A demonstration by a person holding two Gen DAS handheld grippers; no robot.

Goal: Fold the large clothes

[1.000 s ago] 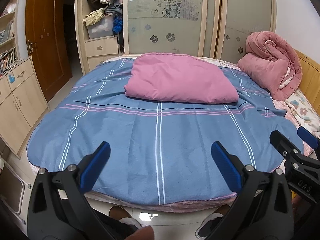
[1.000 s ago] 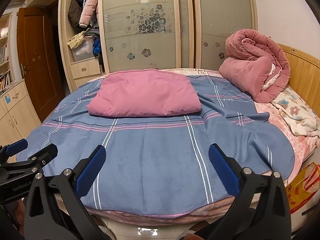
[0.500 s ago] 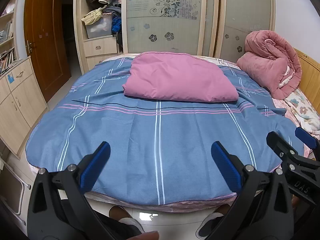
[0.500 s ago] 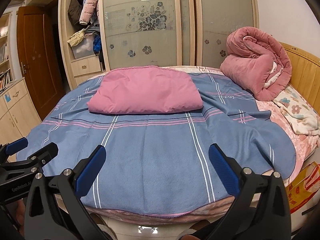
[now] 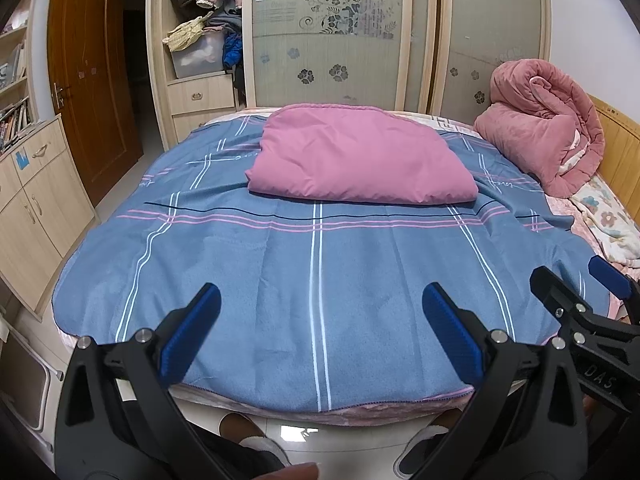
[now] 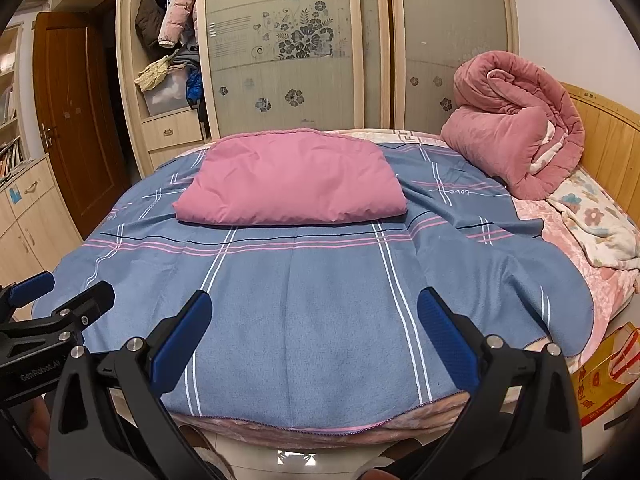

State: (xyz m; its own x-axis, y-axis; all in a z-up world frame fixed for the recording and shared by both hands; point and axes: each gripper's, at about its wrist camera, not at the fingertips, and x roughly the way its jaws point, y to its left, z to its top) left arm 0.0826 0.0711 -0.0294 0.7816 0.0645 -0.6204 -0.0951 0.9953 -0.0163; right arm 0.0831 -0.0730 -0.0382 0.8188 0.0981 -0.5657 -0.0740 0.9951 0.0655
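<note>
A folded pink garment (image 5: 360,164) lies flat on the far half of a blue striped blanket (image 5: 280,272) that covers the bed. It also shows in the right wrist view (image 6: 292,180), on the same blanket (image 6: 320,304). My left gripper (image 5: 320,328) is open and empty, held above the bed's near edge. My right gripper (image 6: 314,332) is open and empty beside it, also at the near edge. Each gripper shows in the other's view, the right gripper (image 5: 580,296) at the right and the left gripper (image 6: 60,300) at the left.
A rolled pink quilt (image 5: 548,136) sits at the bed's far right by the wooden headboard (image 6: 608,136). A floral cloth (image 6: 596,224) lies below it. A wardrobe (image 5: 340,40) stands behind, cabinets (image 5: 32,200) at the left. A yellow bag (image 6: 604,376) is at the bed's right.
Both grippers have moved a little lower and nearer to the bed. They stay open and the pink garment has not moved.
</note>
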